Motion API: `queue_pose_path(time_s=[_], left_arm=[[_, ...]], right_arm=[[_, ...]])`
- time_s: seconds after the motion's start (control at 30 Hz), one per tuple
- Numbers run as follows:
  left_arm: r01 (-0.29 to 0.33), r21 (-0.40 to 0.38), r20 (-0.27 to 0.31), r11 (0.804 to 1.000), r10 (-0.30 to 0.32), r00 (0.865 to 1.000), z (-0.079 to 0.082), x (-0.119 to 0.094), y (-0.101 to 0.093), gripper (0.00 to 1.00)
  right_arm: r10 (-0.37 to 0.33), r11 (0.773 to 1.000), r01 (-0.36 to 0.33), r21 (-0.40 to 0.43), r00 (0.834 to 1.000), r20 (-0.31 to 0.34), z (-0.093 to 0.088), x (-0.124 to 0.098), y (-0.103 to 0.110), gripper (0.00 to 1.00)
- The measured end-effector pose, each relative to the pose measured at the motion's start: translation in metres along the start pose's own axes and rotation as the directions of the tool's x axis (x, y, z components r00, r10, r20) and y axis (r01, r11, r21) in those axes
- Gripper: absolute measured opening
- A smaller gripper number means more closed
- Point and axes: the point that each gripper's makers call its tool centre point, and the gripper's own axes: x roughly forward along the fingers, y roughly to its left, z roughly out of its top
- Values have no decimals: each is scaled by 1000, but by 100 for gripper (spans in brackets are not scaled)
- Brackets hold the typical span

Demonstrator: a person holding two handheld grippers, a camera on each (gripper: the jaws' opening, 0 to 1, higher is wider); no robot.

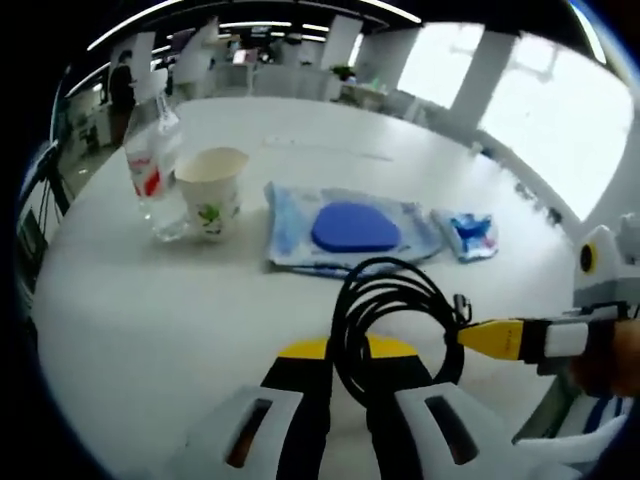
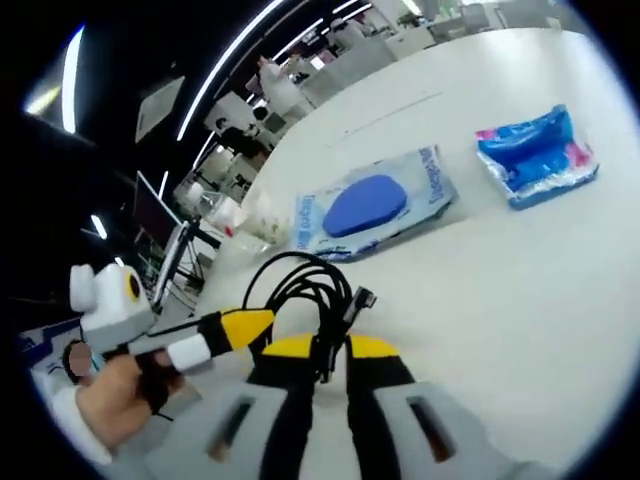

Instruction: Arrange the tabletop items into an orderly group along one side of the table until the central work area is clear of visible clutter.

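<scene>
A black coiled cable (image 1: 385,300) hangs just above the white table (image 1: 150,320). My left gripper (image 1: 347,350) is shut on its near loop. My right gripper (image 1: 480,337) comes in from the right, its yellow tip against the coil's right side by the plug. In the right gripper view the cable (image 2: 305,290) runs between the jaws of my right gripper (image 2: 320,348), which is shut on it, and my left gripper (image 2: 250,323) touches the coil from the left. Beyond lie a blue wet-wipes pack (image 1: 350,228) (image 2: 375,205) and a small blue tissue pack (image 1: 472,233) (image 2: 538,152).
A clear water bottle (image 1: 152,165) and a paper cup (image 1: 212,190) stand together at the far left of the table; the cup (image 2: 265,222) is partly visible in the right gripper view. A person's hand (image 2: 110,400) holds the left gripper. Office desks lie beyond.
</scene>
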Motion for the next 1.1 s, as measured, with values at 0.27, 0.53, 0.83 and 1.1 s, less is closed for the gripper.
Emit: queue_pose_path(time_s=[0.27, 0.53, 0.83, 1.1], left_arm=[[43, 53, -6, 998, -43, 999, 9, 15, -32, 6], [79, 101, -16, 992, -78, 997, 14, 25, -61, 6], [113, 134, -32, 985, -109, 993, 14, 36, -86, 6], [144, 157, -56, 977, -136, 989, 11, 45, -109, 6]], right_arm=[[-27, 999, 26, 38, 999, 44, 13, -19, -23, 8], [-56, 997, 52, 49, 996, 76, 21, -36, -45, 8], [-71, 994, 62, 93, 992, 105, 26, -51, -66, 8], [-93, 991, 80, 109, 988, 124, 30, -66, -85, 8]])
